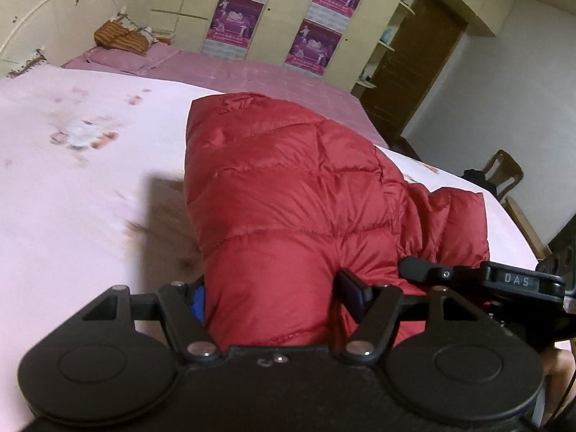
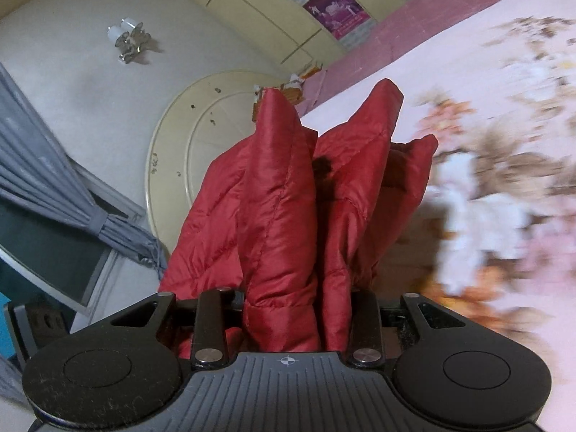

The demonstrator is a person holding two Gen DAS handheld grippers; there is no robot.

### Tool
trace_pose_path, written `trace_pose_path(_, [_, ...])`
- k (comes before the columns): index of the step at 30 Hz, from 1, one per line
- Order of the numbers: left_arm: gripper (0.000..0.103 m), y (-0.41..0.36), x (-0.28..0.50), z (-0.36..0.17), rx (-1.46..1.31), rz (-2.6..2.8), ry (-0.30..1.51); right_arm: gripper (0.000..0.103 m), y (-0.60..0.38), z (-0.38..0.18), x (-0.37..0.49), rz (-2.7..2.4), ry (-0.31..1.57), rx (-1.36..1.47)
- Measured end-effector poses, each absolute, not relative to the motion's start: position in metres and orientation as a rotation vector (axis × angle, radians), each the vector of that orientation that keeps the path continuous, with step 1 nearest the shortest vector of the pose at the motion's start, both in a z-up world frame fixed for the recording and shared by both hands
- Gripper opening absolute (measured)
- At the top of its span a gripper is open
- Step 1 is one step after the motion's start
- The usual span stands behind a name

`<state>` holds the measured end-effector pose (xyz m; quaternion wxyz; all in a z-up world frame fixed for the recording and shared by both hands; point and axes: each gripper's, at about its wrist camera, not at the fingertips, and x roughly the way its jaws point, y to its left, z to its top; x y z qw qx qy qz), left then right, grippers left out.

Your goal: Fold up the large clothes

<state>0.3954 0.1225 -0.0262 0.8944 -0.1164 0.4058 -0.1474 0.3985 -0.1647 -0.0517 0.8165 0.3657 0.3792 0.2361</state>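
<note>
A red quilted down jacket [image 1: 288,187] lies bunched on the pink floral bed sheet [image 1: 72,198], with its near end lifted. My left gripper [image 1: 273,288] is shut on a thick fold of it, the padding bulging between the two fingers. In the right wrist view the jacket [image 2: 280,198] rises in puffy upright folds, and my right gripper [image 2: 291,302] is shut on a bunch of them. The right gripper [image 1: 504,280] also shows at the right edge of the left wrist view, close beside the left one. The fingertips are hidden in the fabric.
The bed sheet [image 2: 504,144] spreads wide to the left and beyond the jacket. A cream headboard [image 1: 43,25] and a striped pillow [image 1: 122,36] are at the far end. A wardrobe with posters [image 1: 234,18], a brown door [image 1: 414,64] and a wooden chair [image 1: 504,172] stand past the bed. Grey curtains [image 2: 43,180] hang at the window.
</note>
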Motion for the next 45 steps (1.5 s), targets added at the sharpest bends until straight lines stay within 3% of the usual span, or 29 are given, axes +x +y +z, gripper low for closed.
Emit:
trace_pose_path(16, [0.069, 0.217, 0.465, -0.082, -0.148, -0.248, 0.823, 0.036, -0.06, -0.106, 0.489, 0.449, 0.887, 0.732])
trace_pose_path(19, [0.07, 0.217, 0.464, -0.086, -0.121, -0.251, 0.819, 0.049, -0.06, -0.112, 0.494, 0.427, 0.9, 0.708])
trace_pose_path(27, [0.075, 0.221, 0.465, -0.083, -0.133, -0.242, 0.823, 0.061, -0.083, -0.094, 0.483, 0.312, 0.864, 0.674])
trace_pose_path(39, [0.071, 0.218, 0.443, -0.051, -0.055, -0.211, 0.707, 0.06, -0.059, -0.033, 0.447, 0.202, 0.652, 0.346])
trace_pose_path(41, [0.071, 0.216, 0.44, -0.051, -0.053, -0.219, 0.719, 0.054, -0.044, -0.031, 0.442, 0.225, 0.646, 0.294])
trace_pose_path(42, [0.071, 0.215, 0.437, -0.052, -0.055, -0.223, 0.728, 0.043, -0.038, -0.032, 0.44, 0.243, 0.653, 0.269])
trace_pose_path(45, [0.071, 0.214, 0.429, -0.058, -0.055, -0.237, 0.753, 0.04, -0.022, -0.044, 0.435, 0.274, 0.692, 0.227])
